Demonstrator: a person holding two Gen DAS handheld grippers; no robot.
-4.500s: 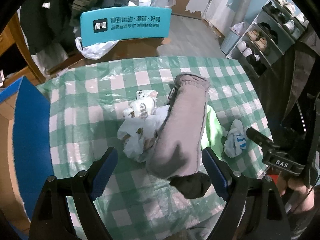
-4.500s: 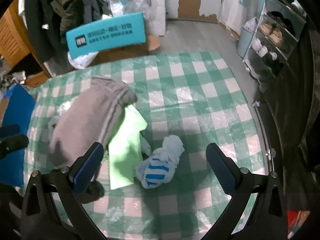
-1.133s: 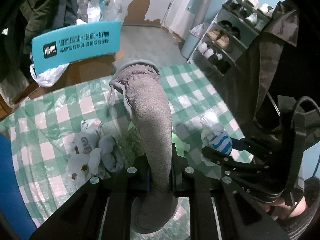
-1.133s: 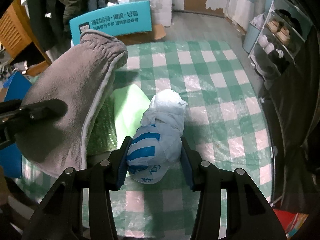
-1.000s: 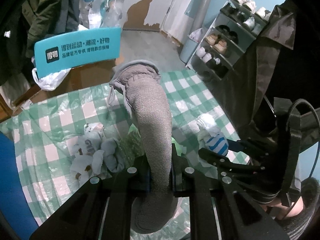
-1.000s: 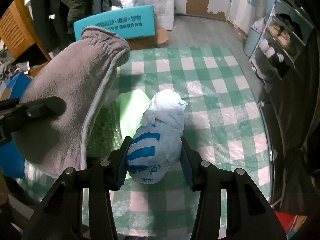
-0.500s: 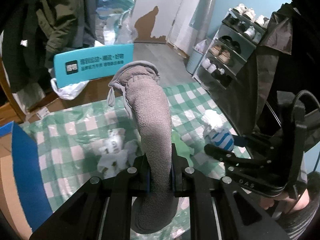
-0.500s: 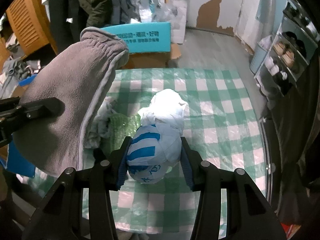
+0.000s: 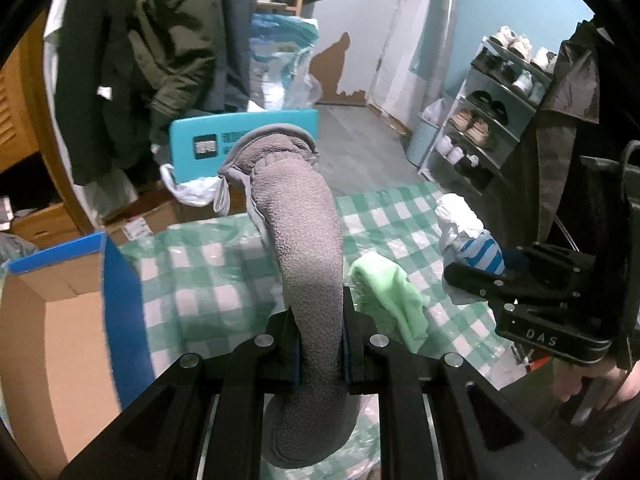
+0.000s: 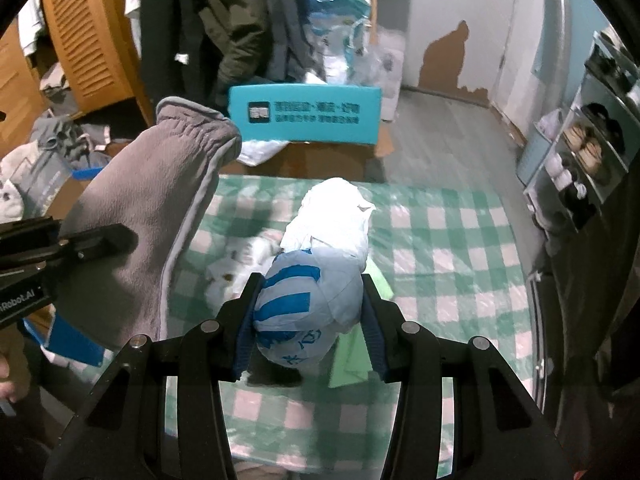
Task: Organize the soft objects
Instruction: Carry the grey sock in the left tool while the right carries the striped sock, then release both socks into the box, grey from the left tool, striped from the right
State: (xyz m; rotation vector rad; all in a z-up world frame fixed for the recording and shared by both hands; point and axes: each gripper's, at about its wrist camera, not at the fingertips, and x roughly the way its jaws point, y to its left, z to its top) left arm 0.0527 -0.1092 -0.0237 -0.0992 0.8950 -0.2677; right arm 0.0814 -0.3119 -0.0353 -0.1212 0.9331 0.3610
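My left gripper (image 9: 320, 340) is shut on a grey fleece mitt (image 9: 304, 240) and holds it high above the green checked table (image 9: 200, 272); the mitt also shows in the right wrist view (image 10: 152, 208). My right gripper (image 10: 308, 316) is shut on a white and blue striped sock bundle (image 10: 316, 280), lifted off the table; it also shows in the left wrist view (image 9: 472, 240). A light green cloth (image 9: 392, 292) and a white patterned sock bundle (image 10: 236, 264) lie on the table below.
An open cardboard box with blue flaps (image 9: 60, 320) stands at the table's left. A teal box (image 10: 304, 112) sits beyond the far edge. Coats (image 9: 168, 40) hang behind. A shoe rack (image 9: 492, 112) stands at the right.
Both grippers have risen well above the table, each still holding its item. The view now takes in more of the room and the cardboard box on the left.
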